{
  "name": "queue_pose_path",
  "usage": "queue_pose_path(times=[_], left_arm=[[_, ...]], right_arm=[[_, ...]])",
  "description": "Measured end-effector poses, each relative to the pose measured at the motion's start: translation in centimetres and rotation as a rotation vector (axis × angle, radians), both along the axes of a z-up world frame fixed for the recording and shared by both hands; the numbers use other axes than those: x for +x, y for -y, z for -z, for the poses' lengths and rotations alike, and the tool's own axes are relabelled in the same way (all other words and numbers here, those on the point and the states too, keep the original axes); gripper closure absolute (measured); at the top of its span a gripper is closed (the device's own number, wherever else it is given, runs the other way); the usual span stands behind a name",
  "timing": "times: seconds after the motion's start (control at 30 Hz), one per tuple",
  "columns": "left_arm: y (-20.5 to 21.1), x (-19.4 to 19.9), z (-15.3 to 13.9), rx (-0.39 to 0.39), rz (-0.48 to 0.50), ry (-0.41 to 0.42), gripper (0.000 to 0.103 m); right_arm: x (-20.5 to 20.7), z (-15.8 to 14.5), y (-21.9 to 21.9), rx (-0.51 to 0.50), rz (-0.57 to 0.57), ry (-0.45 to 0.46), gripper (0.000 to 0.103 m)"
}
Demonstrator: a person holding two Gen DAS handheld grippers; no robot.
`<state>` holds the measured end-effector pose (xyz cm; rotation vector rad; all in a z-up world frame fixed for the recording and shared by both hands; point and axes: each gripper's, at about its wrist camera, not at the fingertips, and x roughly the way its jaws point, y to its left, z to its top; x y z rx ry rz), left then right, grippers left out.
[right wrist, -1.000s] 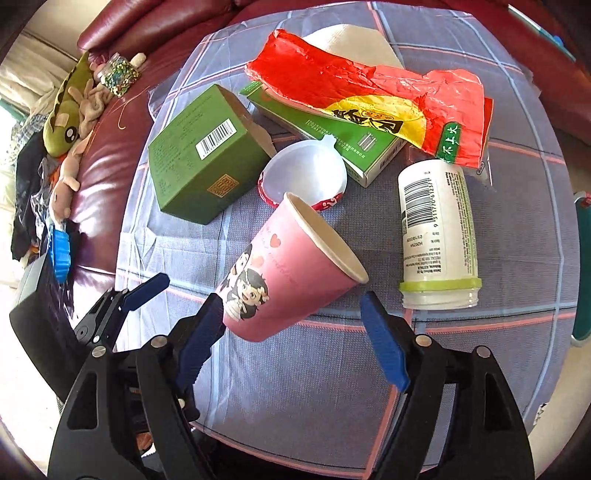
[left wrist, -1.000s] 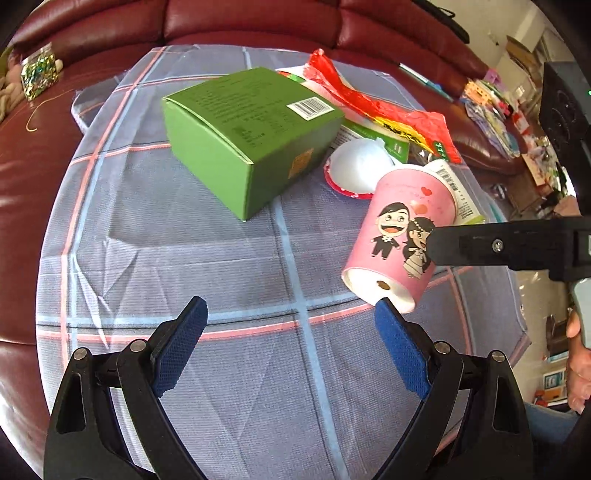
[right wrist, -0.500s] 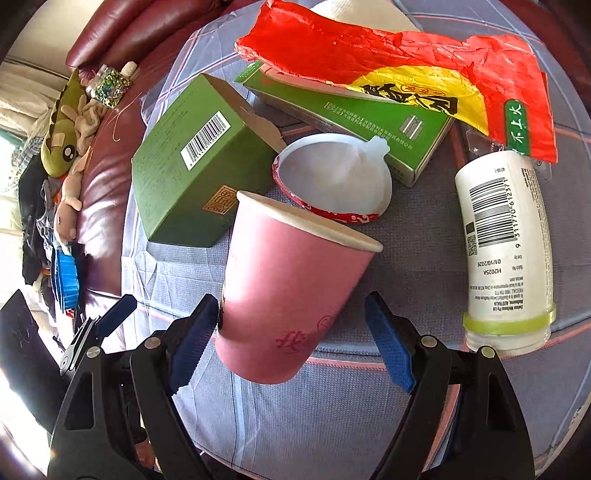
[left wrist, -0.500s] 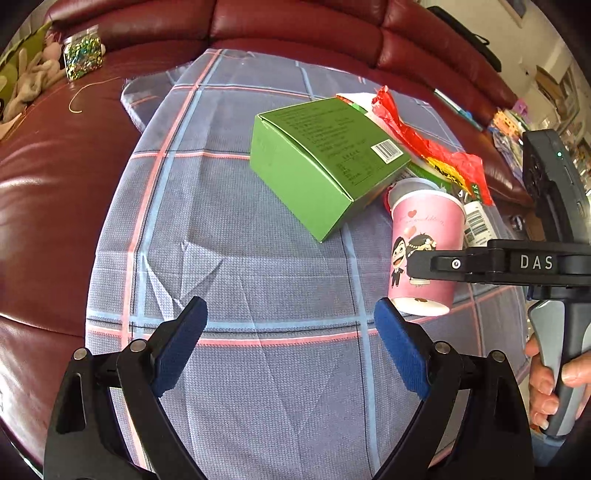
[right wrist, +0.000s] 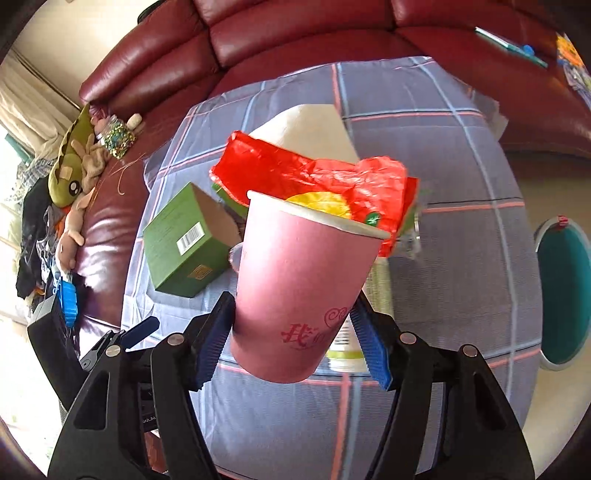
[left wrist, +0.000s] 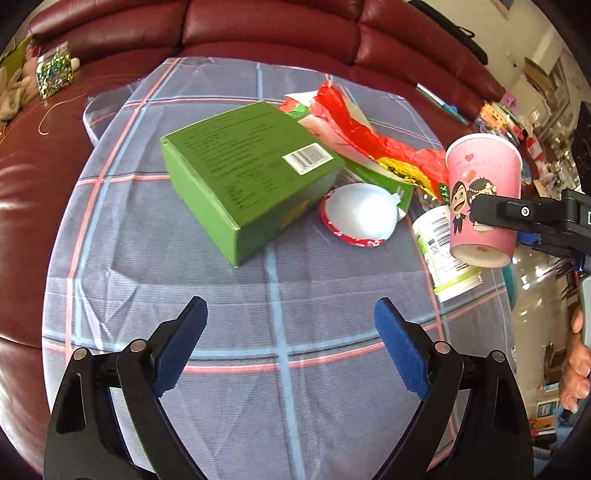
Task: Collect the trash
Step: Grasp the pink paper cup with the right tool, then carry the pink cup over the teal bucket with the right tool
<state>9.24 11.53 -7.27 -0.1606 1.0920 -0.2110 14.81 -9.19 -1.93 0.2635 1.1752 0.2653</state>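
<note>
My right gripper [right wrist: 293, 349] is shut on a pink paper cup [right wrist: 303, 288] with cartoon figures, held upright above the table; the cup also shows at the right of the left wrist view [left wrist: 484, 195]. My left gripper [left wrist: 290, 339] is open and empty above the checked tablecloth [left wrist: 221, 314]. On the cloth lie a green box [left wrist: 247, 170], a white lid with a red rim [left wrist: 360, 216], a red and yellow wrapper [left wrist: 373, 140], a flat green packet [left wrist: 376, 175] and a white bottle with a barcode [left wrist: 441, 251] on its side.
A dark red leather sofa [left wrist: 258, 33] curves behind the table. Plush toys [right wrist: 74, 184] and a jar of beads [right wrist: 118, 138] lie on it at the left. A teal round bin [right wrist: 563, 302] stands beyond the table's right edge.
My right gripper has lifted the pink cup off the cloth and up to the right. The left wrist view has swung so the lid and bottle show.
</note>
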Motion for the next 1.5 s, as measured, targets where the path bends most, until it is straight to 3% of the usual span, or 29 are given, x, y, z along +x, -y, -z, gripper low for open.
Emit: queue_pose_path(times=[0.17, 0.33, 0.47, 0.57, 0.9, 0.93, 1.0, 1.1, 1.3, 1.5], left_arm=[[2.8, 1.8, 0.0, -0.031, -0.046, 0.022, 0.012], [5.4, 3.5, 0.0, -0.025, -0.061, 0.031, 0.024], [8.3, 4.2, 0.5, 0.068, -0.022, 0.045, 0.03], [9.5, 5.0, 1.4, 0.127, -0.01, 0.03, 0.048], [11.9, 7.2, 3.1, 0.23, 0.028, -0.005, 0.05], [12.0, 7.3, 3.2, 0.237, 0.03, -0.005, 0.055], [12.2, 7.2, 3.0, 0.254, 0.03, 0.009, 0.086], [11.5, 6.5, 1.7, 0.236, 0.022, 0.039, 0.098], [9.4, 4.9, -0.4, 0.161, 0.013, 0.042, 0.098], [9.4, 3.3, -2.9, 0.135, 0.018, 0.073, 0.098]], right_arm=[[-0.1, -0.3, 3.1, -0.016, 0.025, 0.027, 0.041], [-0.3, -0.2, 5.1, -0.005, 0.02, 0.044, 0.041], [-0.3, 0.1, 7.1, 0.029, 0.027, 0.048, 0.041], [-0.4, 0.3, 8.5, 0.052, 0.032, 0.052, 0.041], [-0.7, 1.5, 11.1, 0.103, 0.046, 0.047, 0.04], [-0.7, 1.7, 11.3, 0.106, 0.05, 0.045, 0.04], [-0.8, 2.0, 11.7, 0.11, 0.06, 0.041, 0.04], [-0.9, 2.3, 12.3, 0.115, 0.069, 0.039, 0.04], [-1.3, 2.7, 12.7, 0.133, 0.078, 0.038, 0.04], [-1.9, 2.6, 13.3, 0.148, 0.088, 0.042, 0.04]])
